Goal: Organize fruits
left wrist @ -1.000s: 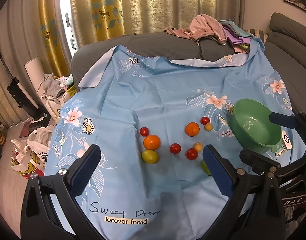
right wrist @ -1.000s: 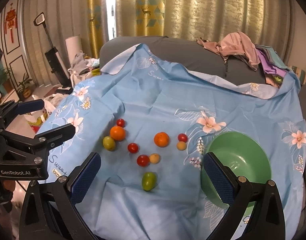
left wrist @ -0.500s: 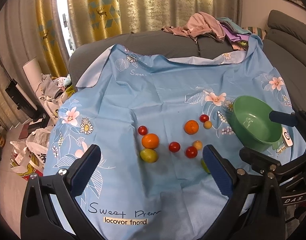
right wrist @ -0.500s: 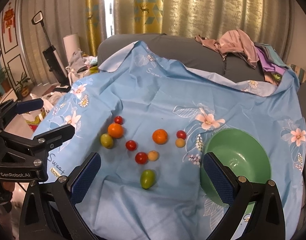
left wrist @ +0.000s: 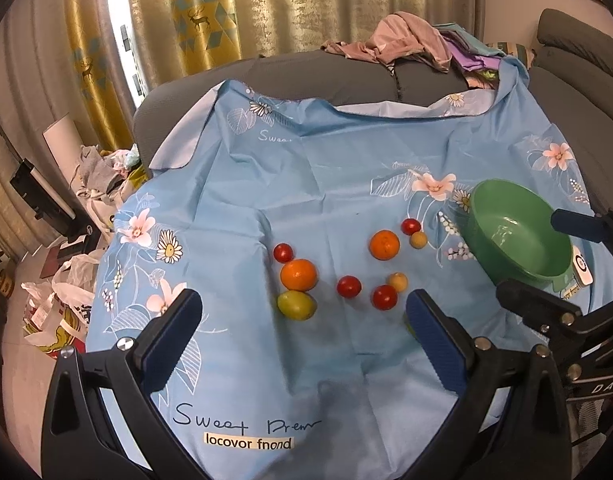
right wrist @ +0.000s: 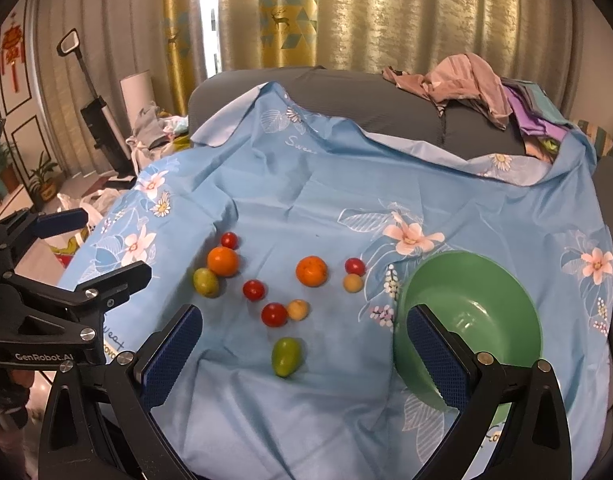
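Several small fruits lie loose on a blue flowered cloth (left wrist: 326, 168): two oranges (left wrist: 298, 275) (left wrist: 384, 244), red tomatoes (left wrist: 348, 286), small yellow fruits (left wrist: 397, 281) and a green fruit (left wrist: 296, 305). Another green fruit (right wrist: 286, 357) lies nearest my right gripper. An empty green bowl (left wrist: 518, 232) (right wrist: 470, 316) stands at the right. My left gripper (left wrist: 302, 328) is open and empty, above the cloth's near edge. My right gripper (right wrist: 302, 344) is open and empty, its right finger in front of the bowl.
The cloth covers a grey sofa (left wrist: 306, 76) with a heap of clothes (left wrist: 406, 44) on its back. Bags and clutter (left wrist: 62, 300) lie on the floor at the left. Gold curtains (right wrist: 346, 12) hang behind. Each gripper shows at the edge of the other's view.
Both grippers have drifted slightly; the scene sits a little lower and farther in both views. No fruit has moved.
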